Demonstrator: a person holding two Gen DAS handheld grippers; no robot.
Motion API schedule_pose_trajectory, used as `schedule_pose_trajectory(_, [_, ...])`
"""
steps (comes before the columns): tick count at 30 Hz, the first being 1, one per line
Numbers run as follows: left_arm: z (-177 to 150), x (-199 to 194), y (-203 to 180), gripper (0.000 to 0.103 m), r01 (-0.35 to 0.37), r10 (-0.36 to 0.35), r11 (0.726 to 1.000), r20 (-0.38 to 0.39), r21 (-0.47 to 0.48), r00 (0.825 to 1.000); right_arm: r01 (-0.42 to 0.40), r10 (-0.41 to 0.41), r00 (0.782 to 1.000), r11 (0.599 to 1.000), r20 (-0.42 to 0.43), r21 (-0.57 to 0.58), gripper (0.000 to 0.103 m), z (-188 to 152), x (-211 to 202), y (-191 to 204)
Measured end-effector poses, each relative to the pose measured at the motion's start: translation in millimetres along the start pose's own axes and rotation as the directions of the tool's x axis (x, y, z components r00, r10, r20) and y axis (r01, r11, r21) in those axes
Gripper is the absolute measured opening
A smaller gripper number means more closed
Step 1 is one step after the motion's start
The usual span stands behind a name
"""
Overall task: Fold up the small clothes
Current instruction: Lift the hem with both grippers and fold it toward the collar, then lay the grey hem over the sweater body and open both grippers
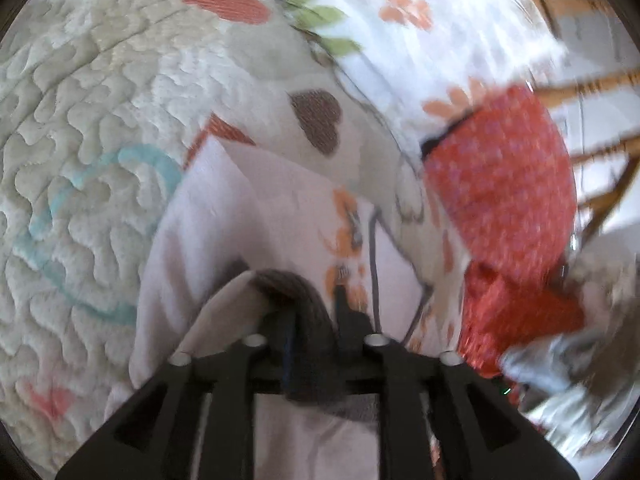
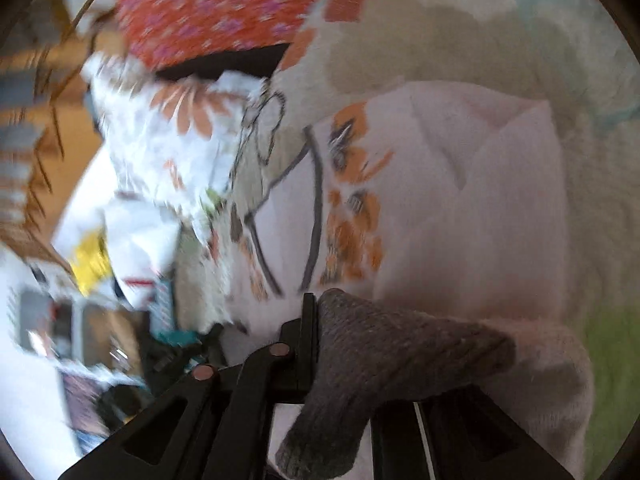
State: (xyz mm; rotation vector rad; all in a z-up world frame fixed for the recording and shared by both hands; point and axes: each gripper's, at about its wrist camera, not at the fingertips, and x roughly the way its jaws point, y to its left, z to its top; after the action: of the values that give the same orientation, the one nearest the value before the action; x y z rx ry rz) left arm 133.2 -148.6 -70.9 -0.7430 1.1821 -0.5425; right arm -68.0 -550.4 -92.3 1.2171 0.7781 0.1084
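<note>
A small white garment [image 1: 248, 216] with an orange print and a grey ribbed hem lies partly folded on the quilted bedspread [image 1: 80, 120]. My left gripper [image 1: 304, 300] is shut on its grey hem [image 1: 296, 296], which bunches between the fingers. In the right wrist view the same garment [image 2: 460, 200] hangs in front of me, and my right gripper [image 2: 320, 320] is shut on the grey hem [image 2: 380, 352], which drapes over and hides the right finger. Both views are blurred by motion.
A red garment with pink dots [image 1: 504, 184] lies to the right on the bed, also in the right wrist view [image 2: 208, 4]. A white floral fabric [image 1: 420, 20] lies beyond it. Wooden furniture [image 1: 592, 92] and clutter [image 2: 100, 320] stand past the bed's edge.
</note>
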Motion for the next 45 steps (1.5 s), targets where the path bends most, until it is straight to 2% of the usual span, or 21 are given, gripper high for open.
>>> schedule_pose_trajectory(1, [3.8, 0.2, 4.1, 0.040, 0.018, -0.018, 0.999, 0.009, -0.036, 1.000, -0.023, 0.023, 1.000, 0.999, 0.005, 0.031, 0.029, 9.1, 3.8, -5.9])
schedule_pose_trajectory(3, [8.4, -1.2, 6.7, 0.045, 0.050, -0.048, 0.995, 0.031, -0.086, 0.998, -0.048, 0.045, 0.998, 0.994, 0.036, 0.095, 0.040, 24.9, 4.1, -14.1])
schedule_pose_trajectory(5, [7.3, -3.0, 1.3, 0.055, 0.051, -0.048, 0.996, 0.034, -0.072, 0.998, -0.078, 0.068, 0.994, 0.990, 0.084, 0.115, 0.048, 38.2, 2.4, -17.2])
schedule_pose_trajectory(8, [1.1, -4.8, -13.0, 0.065, -0.028, 0.027, 1.000, 0.028, 0.014, 0.999, -0.084, 0.072, 0.992, 0.990, 0.102, 0.114, 0.050, 46.1, -0.8, -15.2])
schedule_pose_trajectory(12, [-7.0, -10.9, -23.5, 0.067, -0.142, 0.136, 0.980, 0.052, 0.139, 0.989, -0.041, 0.032, 0.993, 0.996, 0.110, 0.076, 0.052, 43.3, -6.8, -5.0])
schedule_pose_trajectory(19, [-17.7, -16.2, -7.9, 0.067, -0.227, 0.226, 0.953, 0.028, 0.201, 0.974, 0.094, -0.076, 0.982, 0.990, 0.170, -0.101, 0.054, 30.9, -27.7, 33.6])
schedule_pose_trajectory(22, [-22.9, -15.4, -2.6, 0.067, -0.327, 0.326, 0.912, 0.047, 0.248, 0.944, 0.112, -0.094, 0.990, 0.976, 0.101, -0.189, 0.054, 18.8, -17.2, 45.9])
schedule_pose_trajectory(23, [-23.5, -14.4, 1.1, 0.068, -0.373, 0.371, 0.891, 0.058, 0.259, 0.927, 0.113, -0.102, 0.993, 0.974, 0.067, -0.198, 0.054, 14.8, -11.7, 45.0])
schedule_pose_trajectory(24, [-23.1, -13.6, 4.2, 0.067, -0.439, 0.434, 0.859, 0.080, 0.265, 0.897, 0.132, -0.128, 0.991, 0.970, 0.034, -0.206, 0.054, 11.7, -5.3, 42.1])
schedule_pose_trajectory(25, [-21.9, -14.2, 6.8, 0.067, -0.481, 0.472, 0.835, 0.102, 0.268, 0.876, 0.170, -0.169, 0.985, 0.962, 0.022, -0.216, 0.054, 10.0, -1.8, 38.4])
schedule_pose_trajectory(28, [-17.5, -21.3, 10.1, 0.067, -0.503, 0.485, 0.825, 0.131, 0.259, 0.864, 0.393, -0.380, 0.919, 0.883, 0.103, -0.257, 0.052, 11.3, -5.7, 27.4])
schedule_pose_trajectory(30, [-15.2, -29.6, 10.6, 0.068, -0.528, 0.506, 0.813, 0.151, 0.246, 0.849, 0.438, -0.412, 0.899, 0.859, 0.150, -0.264, 0.052, 12.5, -18.2, 27.9])
schedule_pose_trajectory(32, [-13.8, -39.5, 10.7, 0.068, -0.525, 0.498, 0.817, 0.168, 0.237, 0.851, 0.517, -0.467, 0.853, 0.818, 0.234, -0.253, 0.052, 11.9, -36.0, 33.3])
schedule_pose_trajectory(33, [-15.6, -43.9, 10.4, 0.068, -0.522, 0.494, 0.816, 0.171, 0.246, 0.853, 0.536, -0.476, 0.839, 0.807, 0.264, -0.249, 0.058, 11.3, -43.3, 35.6])
schedule_pose_trajectory(34, [-18.3, -46.1, 9.6, 0.068, -0.522, 0.494, 0.812, 0.170, 0.259, 0.853, 0.574, -0.501, 0.811, 0.783, 0.303, -0.240, 0.064, 10.2, -51.8, 37.7])
schedule_pose_trajectory(35, [-21.3, -47.9, 8.5, 0.068, -0.520, 0.493, 0.809, 0.167, 0.272, 0.854, 0.589, -0.509, 0.797, 0.772, 0.324, -0.238, 0.064, 10.5, -56.2, 40.2])
schedule_pose_trajectory(40, [-52.8, -45.3, -5.6, 0.074, -0.440, 0.445, 0.801, 0.088, 0.405, 0.891, 0.557, -0.479, 0.821, 0.792, 0.310, -0.251, 0.064, 7.4, -68.7, 41.1])
schedule_pose_trajectory(41, [-60.4, -40.7, -7.6, 0.068, -0.416, 0.436, 0.801, 0.058, 0.430, 0.898, 0.556, -0.480, 0.823, 0.791, 0.304, -0.254, 0.064, 4.9, -68.8, 40.3])
schedule_pose_trajectory(42, [-67.9, -36.8, -9.3, 0.053, -0.395, 0.430, 0.796, 0.031, 0.460, 0.902, 0.558, -0.485, 0.823, 0.789, 0.296, -0.258, 0.064, 3.8, -66.8, 39.7])
schedule_pose_trajectory(43, [-71.2, -34.9, -11.1, 0.022, -0.423, 0.461, 0.771, 0.040, 0.476, 0.887, 0.559, -0.488, 0.823, 0.787, 0.291, -0.261, 0.064, 3.0, -64.0, 40.7])
schedule_pose_trajectory(45, [-70.2, -38.5, -15.3, 0.018, -0.466, 0.487, 0.744, 0.089, 0.480, 0.869, 0.560, -0.491, 0.824, 0.783, 0.284, -0.270, 0.064, 1.6, -58.8, 42.4])
